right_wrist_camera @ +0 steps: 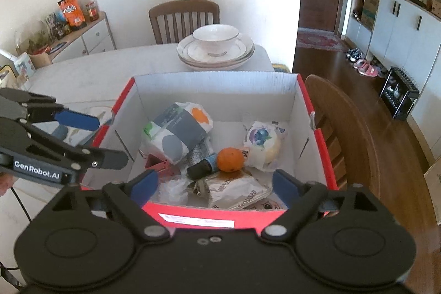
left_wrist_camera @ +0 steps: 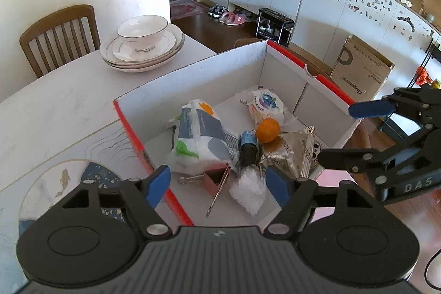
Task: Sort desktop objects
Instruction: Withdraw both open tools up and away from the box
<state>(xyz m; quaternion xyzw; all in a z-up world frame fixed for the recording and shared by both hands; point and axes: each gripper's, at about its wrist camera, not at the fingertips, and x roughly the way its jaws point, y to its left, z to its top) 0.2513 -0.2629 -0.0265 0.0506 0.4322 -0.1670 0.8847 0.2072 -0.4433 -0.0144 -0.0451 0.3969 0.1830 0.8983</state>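
A red-and-white cardboard box (left_wrist_camera: 193, 79) (right_wrist_camera: 215, 90) stands open on the table. Inside lie an orange (left_wrist_camera: 267, 130) (right_wrist_camera: 230, 159), a patterned tissue pack (left_wrist_camera: 198, 139) (right_wrist_camera: 176, 134), a blueberry-print bun (left_wrist_camera: 266, 105) (right_wrist_camera: 261, 141), a dark blue tube (left_wrist_camera: 249, 149) (right_wrist_camera: 202, 166), a pink binder clip (left_wrist_camera: 216, 179) (right_wrist_camera: 158, 166), a brown snack packet (left_wrist_camera: 289, 153) (right_wrist_camera: 234, 190) and crumpled white plastic (left_wrist_camera: 248, 190). My left gripper (left_wrist_camera: 217, 186) (right_wrist_camera: 110, 141) hangs open over the box's left side, empty. My right gripper (right_wrist_camera: 215, 183) (left_wrist_camera: 336, 132) stands open above the near wall, holding nothing.
A bowl on stacked plates (left_wrist_camera: 142, 46) (right_wrist_camera: 215, 48) sits at the table's far end, with a wooden chair (left_wrist_camera: 59, 29) (right_wrist_camera: 184, 18) behind it. Another wooden chair (right_wrist_camera: 339, 128) stands close to the box's right side. A fish-print mat (left_wrist_camera: 63, 181) lies left of the box.
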